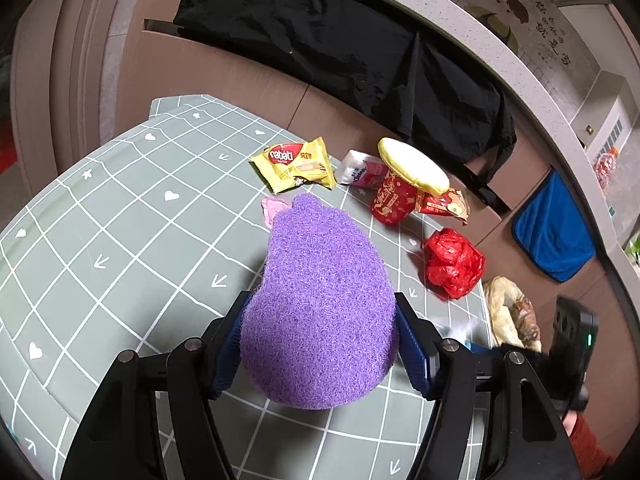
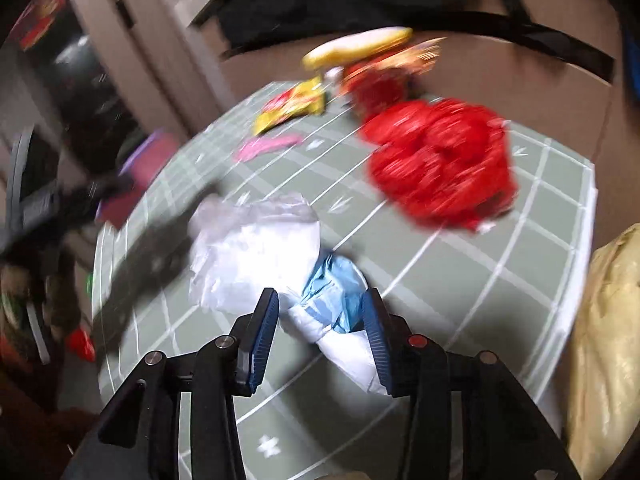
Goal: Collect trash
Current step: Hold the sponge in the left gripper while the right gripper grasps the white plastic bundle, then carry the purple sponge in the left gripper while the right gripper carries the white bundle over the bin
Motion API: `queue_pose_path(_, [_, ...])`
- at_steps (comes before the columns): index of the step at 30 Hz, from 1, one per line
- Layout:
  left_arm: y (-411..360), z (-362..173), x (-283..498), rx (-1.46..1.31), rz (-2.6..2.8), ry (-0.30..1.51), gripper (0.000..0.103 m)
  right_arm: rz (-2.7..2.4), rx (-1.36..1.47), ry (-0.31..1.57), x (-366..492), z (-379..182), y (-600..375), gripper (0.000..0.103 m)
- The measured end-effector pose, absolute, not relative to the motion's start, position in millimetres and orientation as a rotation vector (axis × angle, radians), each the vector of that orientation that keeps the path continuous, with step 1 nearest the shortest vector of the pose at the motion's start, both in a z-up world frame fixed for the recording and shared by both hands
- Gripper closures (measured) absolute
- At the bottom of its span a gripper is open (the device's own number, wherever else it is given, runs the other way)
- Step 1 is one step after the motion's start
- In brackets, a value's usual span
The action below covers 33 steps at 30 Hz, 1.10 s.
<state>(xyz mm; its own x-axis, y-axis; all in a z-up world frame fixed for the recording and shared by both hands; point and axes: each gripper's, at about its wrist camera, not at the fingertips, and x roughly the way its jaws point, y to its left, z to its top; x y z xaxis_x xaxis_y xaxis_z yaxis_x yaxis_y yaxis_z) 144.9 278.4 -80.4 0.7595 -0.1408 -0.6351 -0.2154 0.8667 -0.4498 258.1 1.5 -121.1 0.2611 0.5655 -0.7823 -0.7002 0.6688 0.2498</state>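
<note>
My left gripper (image 1: 320,304) is shut on a purple scrub pad (image 1: 320,300), held just above the grey-green grid mat (image 1: 120,240). My right gripper (image 2: 320,304) stands open over the mat (image 2: 460,280), blurred, with a crumpled white and light-blue wrapper (image 2: 280,256) lying between its fingers. The right pad is at the blue part and there is a gap at the left pad. A crumpled red plastic bag (image 1: 452,262) (image 2: 440,164) lies beyond it. Further back are a yellow snack wrapper (image 1: 296,164), a pink scrap (image 1: 272,208), a white-pink packet (image 1: 360,168) and a red packet under a yellow lid (image 1: 412,164).
A yellowish bag (image 1: 508,312) (image 2: 608,340) hangs at the table's right edge. A black cloth (image 1: 340,48) drapes over the brown surface behind the table, with a blue cloth (image 1: 552,232) to its right. The mat's edge drops off at the far side.
</note>
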Motion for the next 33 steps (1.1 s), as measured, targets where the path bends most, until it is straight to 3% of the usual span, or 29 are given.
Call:
queue_pose_path(10, [273,-79,146,-0.511,0.035,0.726,0.035,0.853,-0.277,0.934,240,-132,23,0.055])
queue_pose_path(14, [270,-77,146,-0.498,0.027,0.723,0.035,0.844,-0.224,0.958,250,-124,16,0.064])
queue_pose_path(22, [248,-46,149,-0.41,0.024,0.646,0.035,0.819,-0.064,0.755,256,-33,-15,0.065])
queue_pose_path(33, [177,18,143,-0.188,0.019,0.503,0.035,0.761,-0.015,0.653,240,9,-29,0.065])
